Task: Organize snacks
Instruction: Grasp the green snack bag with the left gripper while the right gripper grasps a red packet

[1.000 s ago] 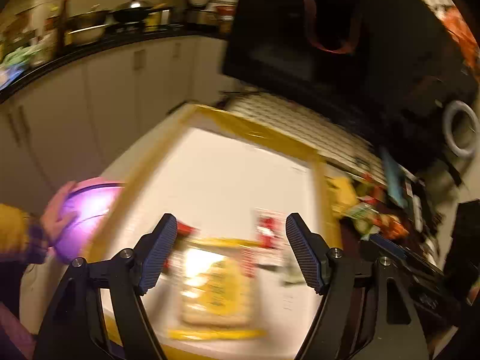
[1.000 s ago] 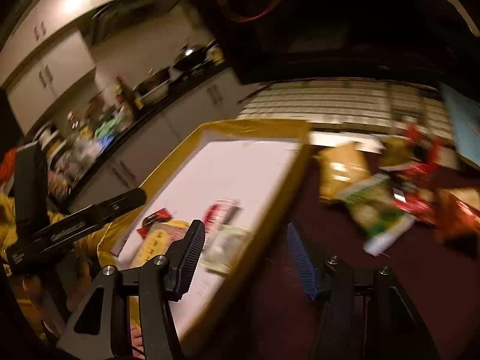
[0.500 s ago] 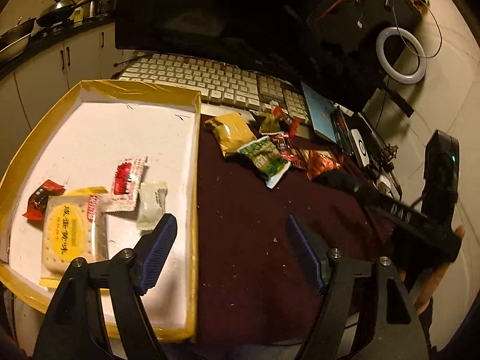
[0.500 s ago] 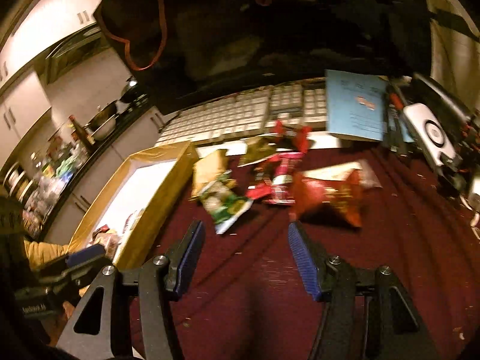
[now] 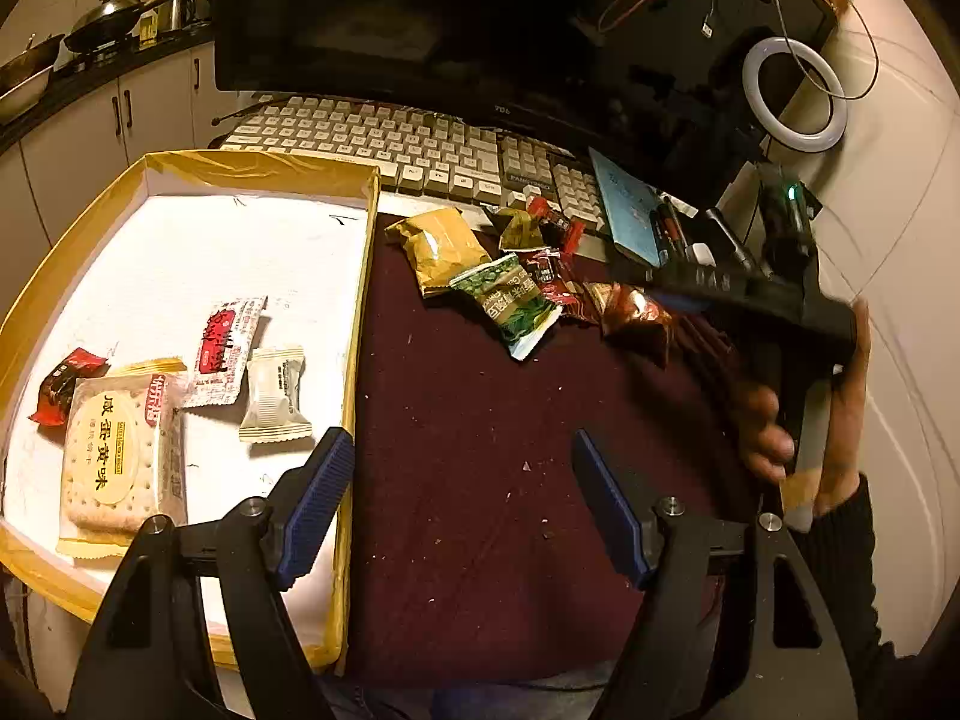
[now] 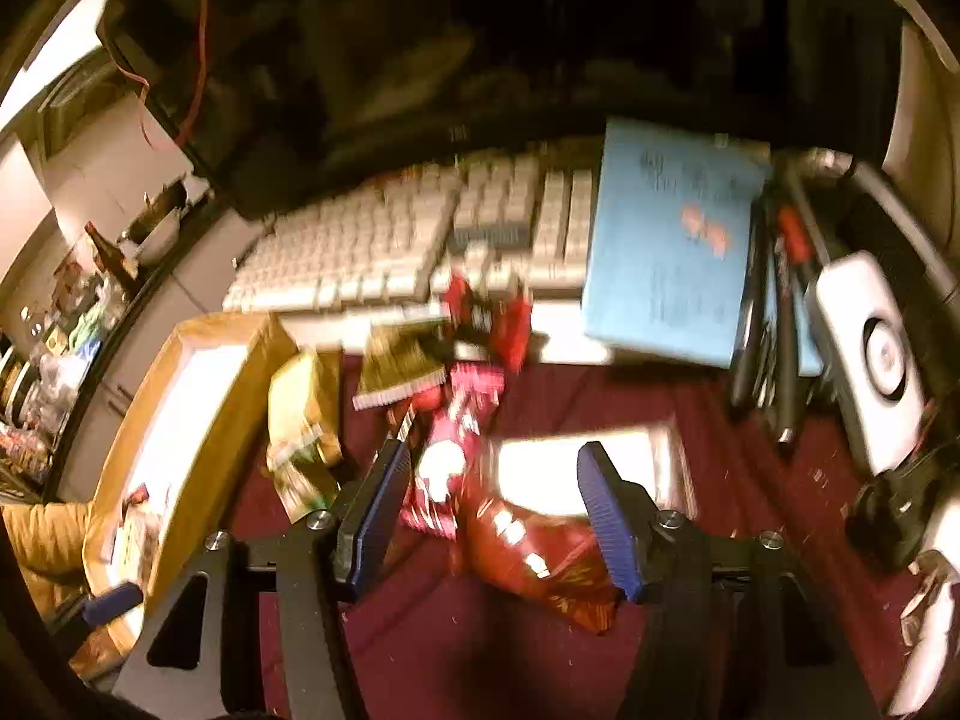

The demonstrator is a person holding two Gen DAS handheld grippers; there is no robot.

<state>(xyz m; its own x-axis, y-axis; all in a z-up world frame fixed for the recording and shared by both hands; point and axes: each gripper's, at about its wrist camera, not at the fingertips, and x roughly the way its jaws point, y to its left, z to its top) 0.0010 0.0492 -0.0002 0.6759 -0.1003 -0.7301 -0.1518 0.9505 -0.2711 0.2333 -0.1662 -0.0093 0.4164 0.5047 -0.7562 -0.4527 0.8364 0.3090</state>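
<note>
Left gripper (image 5: 462, 504): jaws wide, nothing between them, hanging over the bare maroon cloth (image 5: 480, 420) just right of the tray's near corner.
Right gripper (image 6: 492, 510): jaws wide too, over the red bag (image 6: 528, 546); the bag shows between the blue pads, but blur keeps me from saying whether either pad touches it.
Tray (image 5: 72, 240): white floor, yellow rim, on the left; its near edge is cut off behind the left gripper's arm.
In the tray: a biscuit pack (image 5: 117, 462), a small red candy (image 5: 66, 381) half tucked behind it, a red-and-white sachet (image 5: 225, 348), and a pale wrapped sweet (image 5: 276, 393), all bunched near the front left.
Loose pile: right of the tray, toward the far side of the cloth — a gold bag (image 5: 438, 249), a green bag (image 5: 507, 300) overlapping it, and dark red wrappers (image 5: 555, 276) whose edges run together.
Right hand (image 5: 798, 420): gripping the right tool's handle, smeared by motion; the sleeve runs out of frame.
Far side: a keyboard (image 5: 408, 144) under a dark monitor (image 5: 420, 30), a blue booklet (image 6: 666, 246) lying partly on the keyboard's right end.
Right wrist view: blurred throughout, labels unreadable, the tray only a bright strip at the left.
</note>
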